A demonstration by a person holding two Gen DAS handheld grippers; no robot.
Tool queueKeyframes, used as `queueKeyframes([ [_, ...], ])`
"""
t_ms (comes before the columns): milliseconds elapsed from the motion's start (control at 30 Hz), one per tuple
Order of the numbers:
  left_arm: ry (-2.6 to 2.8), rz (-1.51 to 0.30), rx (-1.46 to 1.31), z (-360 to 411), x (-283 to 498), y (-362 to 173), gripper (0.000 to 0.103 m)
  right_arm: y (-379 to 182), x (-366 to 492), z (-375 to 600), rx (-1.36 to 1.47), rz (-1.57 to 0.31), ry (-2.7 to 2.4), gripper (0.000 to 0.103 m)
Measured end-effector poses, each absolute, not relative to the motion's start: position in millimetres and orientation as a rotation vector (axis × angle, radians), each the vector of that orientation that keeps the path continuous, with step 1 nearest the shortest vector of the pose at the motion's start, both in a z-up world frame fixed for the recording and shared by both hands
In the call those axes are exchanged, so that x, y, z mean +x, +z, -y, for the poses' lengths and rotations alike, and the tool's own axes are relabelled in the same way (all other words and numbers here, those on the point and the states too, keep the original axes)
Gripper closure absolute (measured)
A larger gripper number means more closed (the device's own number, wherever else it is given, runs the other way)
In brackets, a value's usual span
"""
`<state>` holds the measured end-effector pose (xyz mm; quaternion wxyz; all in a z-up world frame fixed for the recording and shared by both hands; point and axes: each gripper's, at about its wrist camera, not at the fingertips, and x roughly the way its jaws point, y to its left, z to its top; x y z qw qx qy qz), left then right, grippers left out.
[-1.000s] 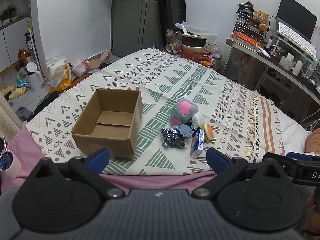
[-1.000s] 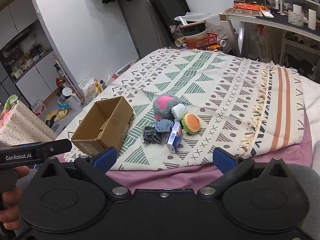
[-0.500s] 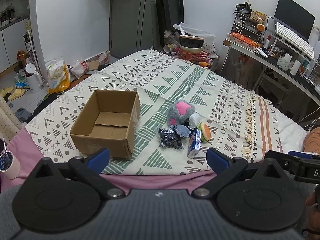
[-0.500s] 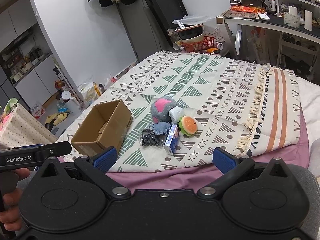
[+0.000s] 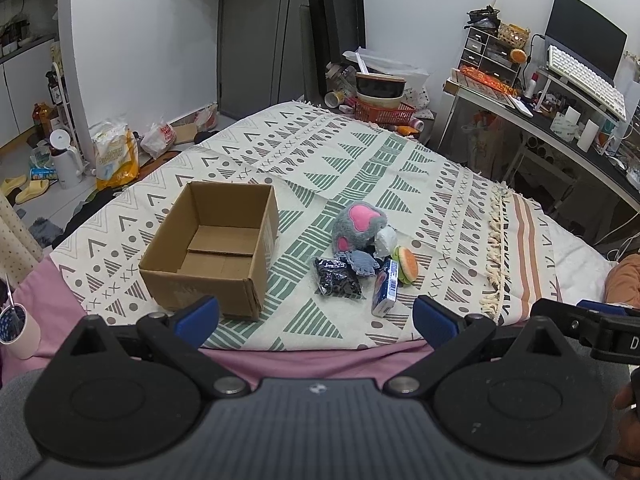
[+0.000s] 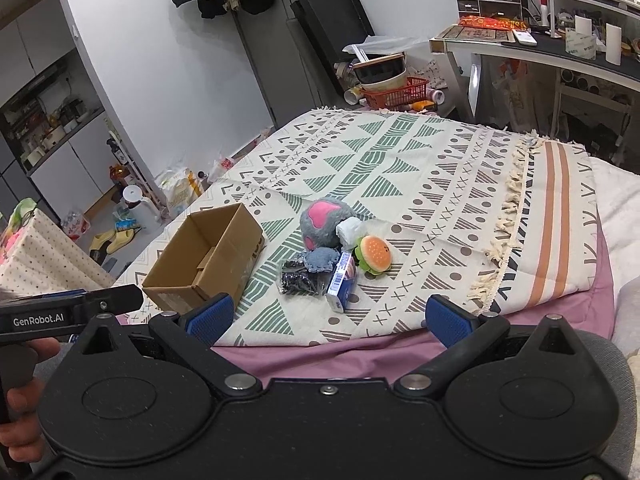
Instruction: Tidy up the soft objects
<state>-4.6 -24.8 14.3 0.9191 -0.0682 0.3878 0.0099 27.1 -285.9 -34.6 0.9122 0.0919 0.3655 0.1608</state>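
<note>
Nearer now — blue packet (image 5: 385,288) lies lengthwise toward camera.

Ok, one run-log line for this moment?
left gripper: open, empty | right gripper: open, empty | brown cardboard box: empty | grey-and-pink plush toy: on blanket

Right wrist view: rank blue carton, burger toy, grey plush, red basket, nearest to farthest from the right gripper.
From the right gripper:
1. Blue carton, straight ahead on the blanket.
2. Burger toy, slightly right.
3. Grey plush, behind both.
4. Red basket, beyond the bed.
</note>
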Motion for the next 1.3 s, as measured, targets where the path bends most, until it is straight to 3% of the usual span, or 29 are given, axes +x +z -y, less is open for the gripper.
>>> queueKeyframes([
  [1300, 0.009, -0.791, -0.136, 30.4, -7.6, 16.2, 0.001, -33.5, 28.3, 287.0, 0.181, -0.751, 0.325, 0.000],
])
